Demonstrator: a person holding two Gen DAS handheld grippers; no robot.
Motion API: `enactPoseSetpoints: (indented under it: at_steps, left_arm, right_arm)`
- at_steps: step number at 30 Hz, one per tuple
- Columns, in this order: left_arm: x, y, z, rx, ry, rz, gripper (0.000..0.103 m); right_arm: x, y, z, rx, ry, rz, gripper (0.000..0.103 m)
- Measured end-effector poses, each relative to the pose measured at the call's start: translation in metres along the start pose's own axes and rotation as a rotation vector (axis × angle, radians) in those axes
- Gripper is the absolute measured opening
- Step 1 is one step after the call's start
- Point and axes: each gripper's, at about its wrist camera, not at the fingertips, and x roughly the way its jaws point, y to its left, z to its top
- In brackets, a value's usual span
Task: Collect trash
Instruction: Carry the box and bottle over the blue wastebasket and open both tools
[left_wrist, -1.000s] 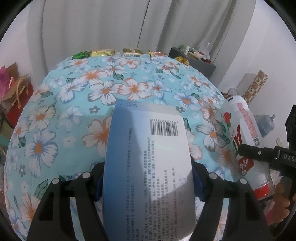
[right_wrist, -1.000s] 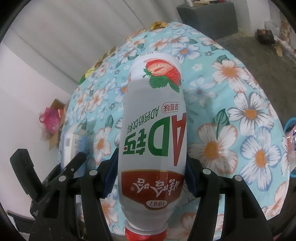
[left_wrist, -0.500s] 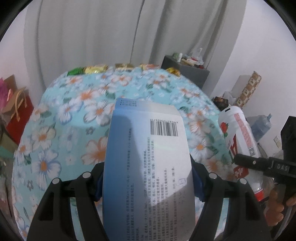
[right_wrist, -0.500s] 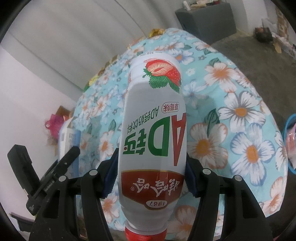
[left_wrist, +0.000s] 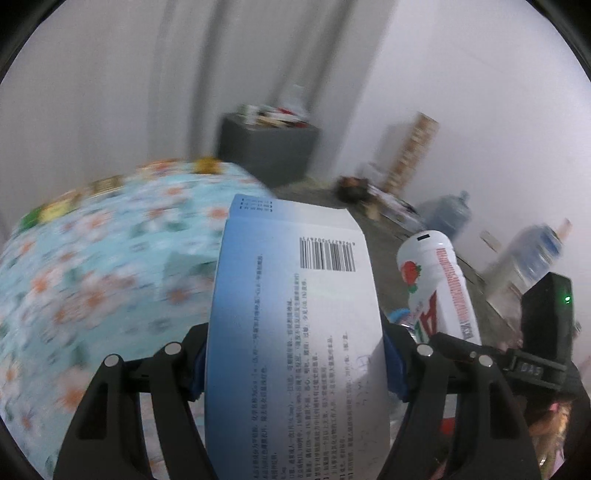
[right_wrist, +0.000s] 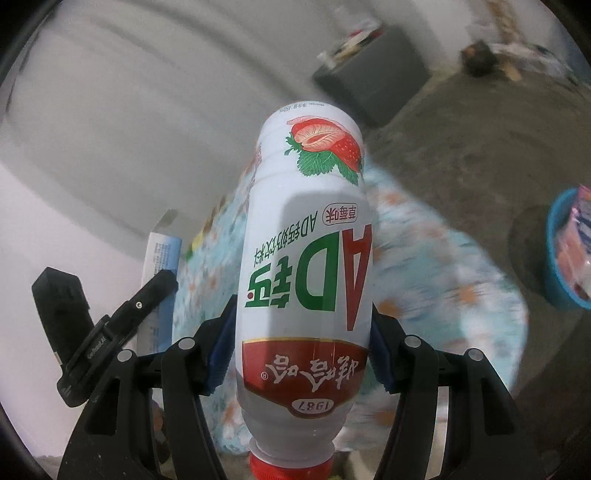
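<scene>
Pickup looks finished for two pieces of trash; dropping them off is what remains.

Left wrist view: your left tool (left_wrist: 295, 363) is clenched on a blue-and-white carton (left_wrist: 295, 332), lifted clear of the flowered surface (left_wrist: 92, 277). Wrappers (left_wrist: 55, 210) lie along its far edge, so more collecting is likely left.

Right wrist view: your right tool (right_wrist: 299, 350) grips the strawberry drink bottle (right_wrist: 306, 266), cap toward you. A blue bin (right_wrist: 557, 280) with trash inside stands on the floor at the right, well apart.

Your left gripper (left_wrist: 295, 365) clamps a box (left_wrist: 295, 332) between its blue pads, angled downward; your right gripper (right_wrist: 301, 354) grips a bottle (right_wrist: 306, 266) alongside, also tilted down.
</scene>
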Motion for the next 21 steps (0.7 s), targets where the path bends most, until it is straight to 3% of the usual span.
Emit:
enactPoseSetpoints:
  at_steps: [4, 10, 16, 21]
  left_arm:
    - [0.045, -0.066, 0.026, 0.086, 0.070, -0.119, 0.070]
    - [0.122, -0.170, 0.035, 0.229, 0.207, -0.230, 0.070]
    - [0.208, -0.254, 0.017, 0.331, 0.375, -0.268, 0.070]
    - [0.269, -0.303, 0.004, 0.396, 0.456, -0.257, 0.071]
  right_arm:
    - [-0.049, -0.055, 0.014, 0.121, -0.123, -0.045, 0.058]
    - [-0.106, -0.156, 0.011, 0.372, -0.276, -0.174, 0.058]
    - [-0.111, -0.235, -0.002, 0.572, -0.302, -0.263, 0.058]
    - [-0.105, -0.286, 0.002, 0.690, -0.309, -0.280, 0.058]
